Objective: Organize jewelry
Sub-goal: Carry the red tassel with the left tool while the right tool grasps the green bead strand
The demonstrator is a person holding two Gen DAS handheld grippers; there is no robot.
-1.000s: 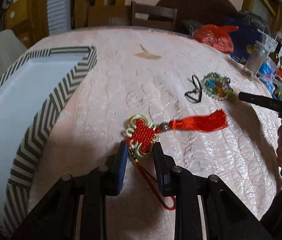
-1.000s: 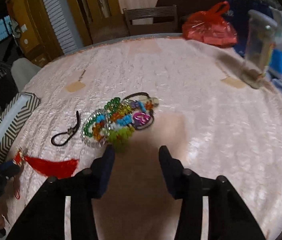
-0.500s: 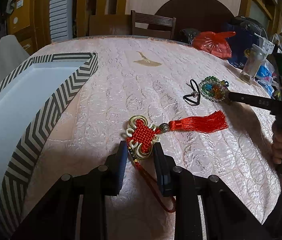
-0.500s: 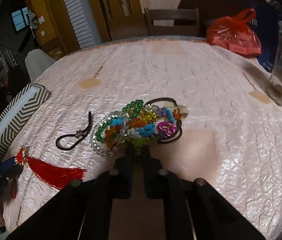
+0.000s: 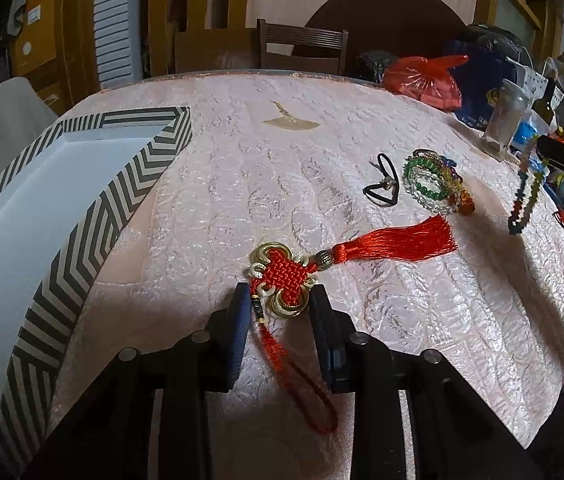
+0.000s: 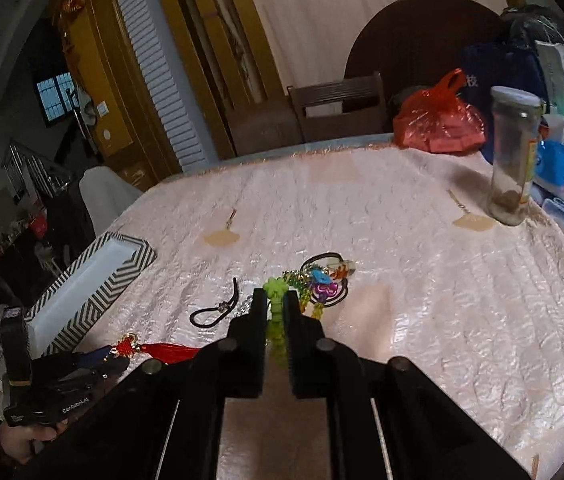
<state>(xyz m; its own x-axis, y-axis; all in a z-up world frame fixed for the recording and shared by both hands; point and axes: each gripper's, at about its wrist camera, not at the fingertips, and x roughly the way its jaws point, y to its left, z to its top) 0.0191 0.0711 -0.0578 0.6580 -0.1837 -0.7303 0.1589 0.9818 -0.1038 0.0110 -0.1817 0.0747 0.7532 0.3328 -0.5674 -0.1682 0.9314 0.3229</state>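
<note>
Lifting a bead strand clear of the pile while a knot ornament waits between open fingers: entries run largest to smallest.

Table, pink brocade cloth [image 5: 321,168]; lies under both grippers; bears all the loose pieces.

Box, chevron-striped with white interior [image 5: 62,208]; left of the left gripper, near; judged the place where the jewelry is to go.

Left gripper [image 5: 280,316]; low over the cloth, pointing forward and slightly down; fingers parted and straddling the knot without visibly pinching it; to do this well, close on the woven body, not the cord, so the tassel trails free.

Right gripper [image 6: 272,312]; raised off the cloth, level, aimed across the table; clenched on the green bead strand; seen from the left wrist view, a multicoloured strand dangles below it, well right of the left gripper; judged best lifted slowly and straight up so it does not drag neighbours along.

Chinese knot ornament, red with gold loops [image 5: 283,280]; between the left fingers; red tassel [image 5: 397,242] stretching ahead-right; hanging cord loop running back beneath the gripper.

Bead bracelet pile [image 5: 433,186]; ahead-right of the left gripper, on the cloth.

Green bead strand [image 6: 276,316]; between the right fingers.

Black hair tie [image 5: 381,188]; just left of the pile.
</note>
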